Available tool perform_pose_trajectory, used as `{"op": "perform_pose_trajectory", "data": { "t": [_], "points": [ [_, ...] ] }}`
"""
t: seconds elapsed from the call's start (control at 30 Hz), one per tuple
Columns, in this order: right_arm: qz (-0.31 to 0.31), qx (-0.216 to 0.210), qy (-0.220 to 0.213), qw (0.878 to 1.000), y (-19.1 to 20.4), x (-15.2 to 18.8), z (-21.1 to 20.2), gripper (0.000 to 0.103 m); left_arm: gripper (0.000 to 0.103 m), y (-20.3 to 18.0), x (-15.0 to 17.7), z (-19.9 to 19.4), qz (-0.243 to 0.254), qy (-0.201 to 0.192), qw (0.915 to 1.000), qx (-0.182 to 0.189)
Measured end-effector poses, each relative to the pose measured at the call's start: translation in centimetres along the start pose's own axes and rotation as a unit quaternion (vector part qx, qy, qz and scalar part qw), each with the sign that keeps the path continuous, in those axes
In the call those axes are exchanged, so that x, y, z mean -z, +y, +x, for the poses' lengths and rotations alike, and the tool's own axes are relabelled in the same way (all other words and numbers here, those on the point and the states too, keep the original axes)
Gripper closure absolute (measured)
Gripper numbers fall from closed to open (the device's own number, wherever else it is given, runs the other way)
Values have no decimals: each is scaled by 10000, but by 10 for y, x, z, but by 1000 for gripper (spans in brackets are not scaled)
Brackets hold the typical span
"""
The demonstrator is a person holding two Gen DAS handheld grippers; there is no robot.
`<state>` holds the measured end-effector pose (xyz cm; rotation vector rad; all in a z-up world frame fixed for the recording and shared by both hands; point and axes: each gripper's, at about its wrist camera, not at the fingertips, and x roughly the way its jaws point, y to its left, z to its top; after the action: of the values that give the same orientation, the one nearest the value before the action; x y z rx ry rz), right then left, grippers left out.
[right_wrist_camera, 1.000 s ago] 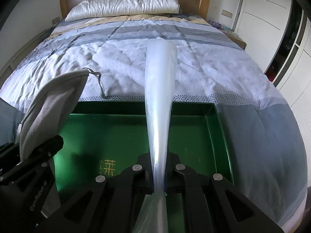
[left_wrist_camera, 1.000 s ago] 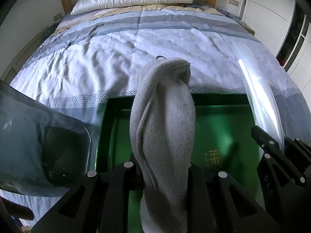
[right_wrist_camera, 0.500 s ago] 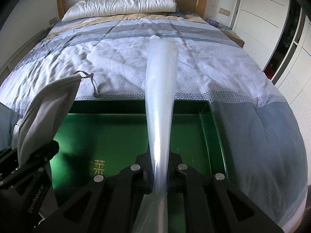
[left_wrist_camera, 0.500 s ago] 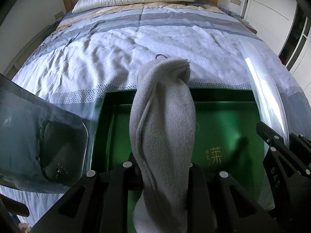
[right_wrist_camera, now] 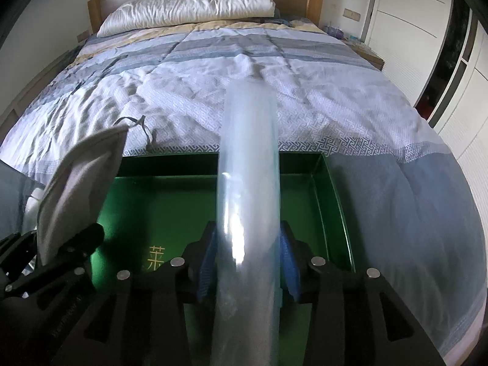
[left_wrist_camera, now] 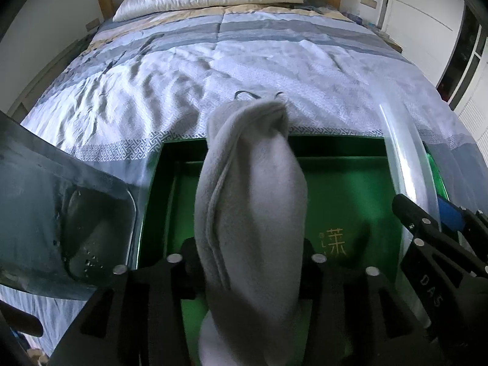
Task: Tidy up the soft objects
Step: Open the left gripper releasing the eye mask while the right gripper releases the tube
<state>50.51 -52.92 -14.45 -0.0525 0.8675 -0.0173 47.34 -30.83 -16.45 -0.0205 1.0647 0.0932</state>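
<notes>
A grey fleece pouch [left_wrist_camera: 253, 183] with a drawstring stands up between the fingers of my left gripper [left_wrist_camera: 247, 253], whose jaws are opening. The pouch bulges into the widened gap and looks blurred. A strip of clear plastic film [right_wrist_camera: 248, 167] rises between the blue pads [right_wrist_camera: 207, 259] of my right gripper [right_wrist_camera: 247, 244], whose jaws are also opening; the film has spread wide. Both hang over a shallow green tray [left_wrist_camera: 335, 143] with gold lettering that lies on the bed. The right wrist view shows the pouch [right_wrist_camera: 82, 180] and left gripper [right_wrist_camera: 61, 244] at the left.
The tray [right_wrist_camera: 320, 183] lies at the foot of a bed with a striped quilt [right_wrist_camera: 305, 97]. A white pillow [right_wrist_camera: 189, 9] and wooden headboard are at the far end. A dark translucent sheet [left_wrist_camera: 61, 198] fills the left. White wardrobe doors [right_wrist_camera: 411, 30] stand on the right.
Both pairs of jaws have opened from tightly shut. The pouch and the plastic film have spread wider between the fingers and now look blurred. Neither hand has shifted much.
</notes>
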Motion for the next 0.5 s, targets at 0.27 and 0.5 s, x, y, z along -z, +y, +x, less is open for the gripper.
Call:
{"op": "perform_pose_trajectory", "data": {
  "t": [0.27, 0.5],
  "points": [
    [-48, 65, -160, 9998, 2, 0, -13, 44, 35, 0, -1, -12, 39, -225, 9997, -68],
    [17, 199, -242, 9995, -2, 0, -23, 36, 20, 5, -4, -22, 47, -389, 9992, -83]
  ]
}}
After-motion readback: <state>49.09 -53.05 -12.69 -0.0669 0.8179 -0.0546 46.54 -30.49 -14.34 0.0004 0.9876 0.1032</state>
